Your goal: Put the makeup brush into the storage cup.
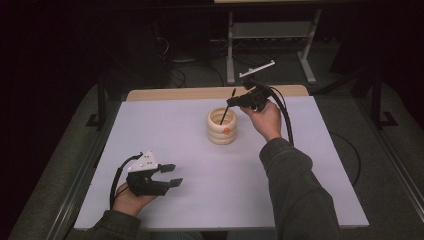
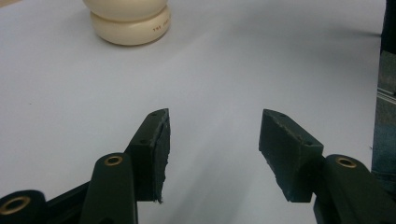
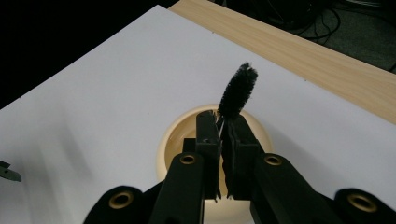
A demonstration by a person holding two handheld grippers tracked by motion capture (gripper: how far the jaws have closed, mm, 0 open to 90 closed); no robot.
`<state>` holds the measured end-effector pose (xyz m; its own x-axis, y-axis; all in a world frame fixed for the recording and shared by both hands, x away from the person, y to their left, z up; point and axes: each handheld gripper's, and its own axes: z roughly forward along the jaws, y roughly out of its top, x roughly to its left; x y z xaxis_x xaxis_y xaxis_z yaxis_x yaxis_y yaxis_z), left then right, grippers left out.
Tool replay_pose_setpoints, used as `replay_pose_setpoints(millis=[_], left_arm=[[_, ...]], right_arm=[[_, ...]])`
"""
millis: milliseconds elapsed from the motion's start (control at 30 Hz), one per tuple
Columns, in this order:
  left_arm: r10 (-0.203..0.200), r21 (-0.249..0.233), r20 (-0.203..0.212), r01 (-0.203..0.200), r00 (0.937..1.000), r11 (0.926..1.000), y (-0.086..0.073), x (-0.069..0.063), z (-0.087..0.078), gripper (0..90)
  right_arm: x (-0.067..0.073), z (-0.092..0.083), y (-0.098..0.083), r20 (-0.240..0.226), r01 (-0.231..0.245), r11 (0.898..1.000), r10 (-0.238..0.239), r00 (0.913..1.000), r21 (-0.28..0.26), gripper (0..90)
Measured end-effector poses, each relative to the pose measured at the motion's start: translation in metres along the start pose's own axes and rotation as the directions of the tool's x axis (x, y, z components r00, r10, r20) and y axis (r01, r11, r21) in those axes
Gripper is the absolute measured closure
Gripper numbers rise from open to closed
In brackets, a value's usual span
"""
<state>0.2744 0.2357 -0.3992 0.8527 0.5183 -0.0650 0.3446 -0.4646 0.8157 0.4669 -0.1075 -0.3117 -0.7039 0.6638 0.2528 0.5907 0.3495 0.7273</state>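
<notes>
Nearest the person, the left gripper [image 1: 172, 175] idles wide open and empty, well short of the cream ribbed jar [image 1: 222, 126]. Over the jar, the right gripper [image 3: 220, 135] pinches a black bristle brush [image 3: 238, 90], its lower end dipping inside; next, likely a careful lowering into the jar's mouth.

Cream ribbed pot [image 1: 222, 126] with orange spot, black bristly brush [image 3: 237, 91], white table sheet [image 1: 190, 165], black jaws
</notes>
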Motion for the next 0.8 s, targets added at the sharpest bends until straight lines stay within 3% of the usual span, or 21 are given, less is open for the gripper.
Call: replay_pose_setpoints(millis=[800], left_arm=[[-0.006, -0.006, 0.001, 0.006, 1.0000, 1.0000, 0.000, 0.000, 0.001, 43.3]], right_arm=[[-0.006, 0.014, -0.011, -0.009, -0.023, 1.000, 0.024, 0.9997, 0.015, 84.3]])
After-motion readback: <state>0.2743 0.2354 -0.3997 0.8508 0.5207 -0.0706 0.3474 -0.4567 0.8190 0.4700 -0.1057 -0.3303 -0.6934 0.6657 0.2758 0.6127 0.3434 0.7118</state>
